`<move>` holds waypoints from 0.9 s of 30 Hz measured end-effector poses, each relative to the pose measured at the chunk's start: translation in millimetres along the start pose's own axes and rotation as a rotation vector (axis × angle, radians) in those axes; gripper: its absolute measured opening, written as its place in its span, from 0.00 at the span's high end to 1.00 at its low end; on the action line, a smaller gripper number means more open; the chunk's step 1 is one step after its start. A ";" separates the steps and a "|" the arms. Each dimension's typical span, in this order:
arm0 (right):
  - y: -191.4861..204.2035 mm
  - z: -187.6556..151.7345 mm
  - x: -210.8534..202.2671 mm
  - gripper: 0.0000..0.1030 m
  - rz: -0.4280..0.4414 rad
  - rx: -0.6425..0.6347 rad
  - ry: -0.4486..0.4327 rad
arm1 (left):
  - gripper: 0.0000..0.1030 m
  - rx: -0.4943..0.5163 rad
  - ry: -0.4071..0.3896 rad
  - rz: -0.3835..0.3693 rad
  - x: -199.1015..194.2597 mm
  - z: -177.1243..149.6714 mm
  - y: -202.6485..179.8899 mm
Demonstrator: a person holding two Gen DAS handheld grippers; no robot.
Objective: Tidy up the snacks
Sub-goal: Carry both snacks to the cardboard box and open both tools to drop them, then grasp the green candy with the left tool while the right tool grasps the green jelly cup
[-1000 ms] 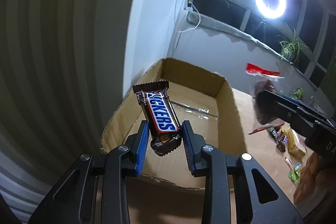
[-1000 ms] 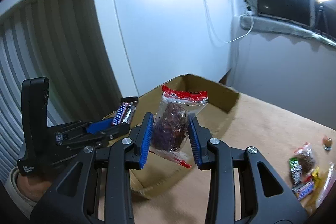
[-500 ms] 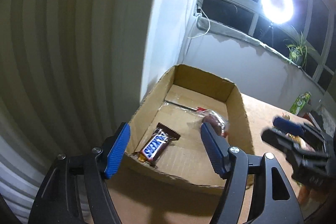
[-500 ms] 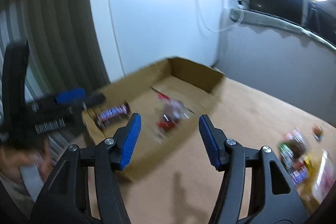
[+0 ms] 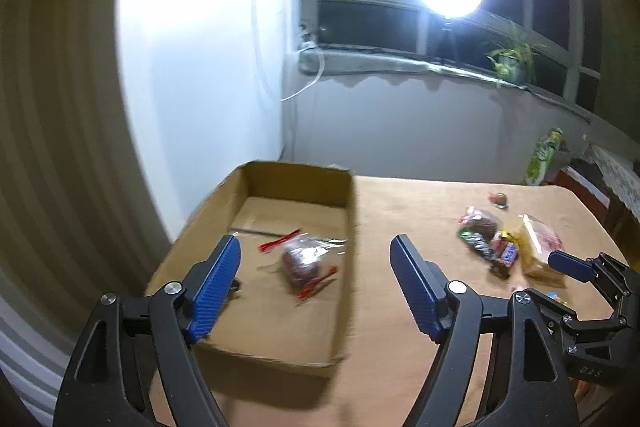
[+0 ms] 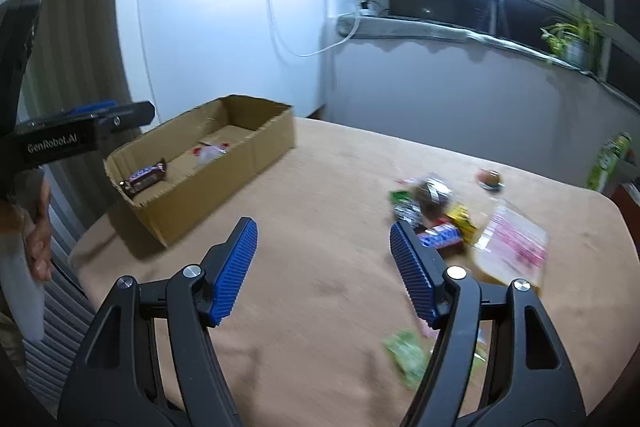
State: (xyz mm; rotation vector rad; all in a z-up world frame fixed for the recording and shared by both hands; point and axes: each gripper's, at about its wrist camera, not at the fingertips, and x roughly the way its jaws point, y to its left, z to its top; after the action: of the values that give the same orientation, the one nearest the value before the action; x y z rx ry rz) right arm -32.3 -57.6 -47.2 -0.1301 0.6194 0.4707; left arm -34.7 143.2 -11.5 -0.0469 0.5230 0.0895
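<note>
The cardboard box (image 5: 296,183) (image 6: 224,183) stands at the table's left end. Inside it lie a Snickers bar (image 6: 146,177) and a clear bag of dark snack with a red seal (image 5: 302,259) (image 6: 208,153). In the left wrist view the bar is mostly hidden behind my left finger. My left gripper (image 5: 314,243) hovers above the box's near right part, its jaws opening with nothing between them. My right gripper (image 6: 323,227) is over bare tablecloth between the box and a pile of loose snacks (image 6: 436,215) (image 5: 496,239). Its jaws are also opening and empty.
A clear packet with pink print (image 6: 512,247), a green wrapper (image 6: 408,355) and a round foil sweet (image 6: 490,178) lie on the tan tablecloth (image 6: 320,167) at the right. A green carton (image 6: 608,159) stands beyond the far right edge. A white wall is behind the box.
Both grippers let go: the Snickers bar and the clear bag dropped into the box. Both then pulled back and swung right, their jaws spreading wider.
</note>
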 end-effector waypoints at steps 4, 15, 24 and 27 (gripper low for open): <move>-24.1 -11.3 -15.9 0.29 -0.042 0.033 -0.008 | 0.25 0.052 -0.002 -0.026 -0.7 3.8 -26.5; -91.9 -60.5 -52.0 0.29 -0.175 0.141 0.033 | 0.19 0.147 0.067 -0.158 14.7 -11.1 -98.8; -109.1 -81.0 -51.9 0.29 -0.169 0.184 0.051 | 0.18 0.212 0.170 -0.249 32.2 -39.6 -148.4; -111.6 -82.0 -46.6 0.29 -0.123 0.208 0.058 | 0.18 0.233 0.194 -0.272 33.5 -49.8 -158.2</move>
State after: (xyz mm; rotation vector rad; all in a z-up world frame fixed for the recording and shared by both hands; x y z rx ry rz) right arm -57.3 -195.5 -88.7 0.0155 0.7086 0.2824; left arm -15.2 -15.1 -67.9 0.1023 0.7135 -0.2447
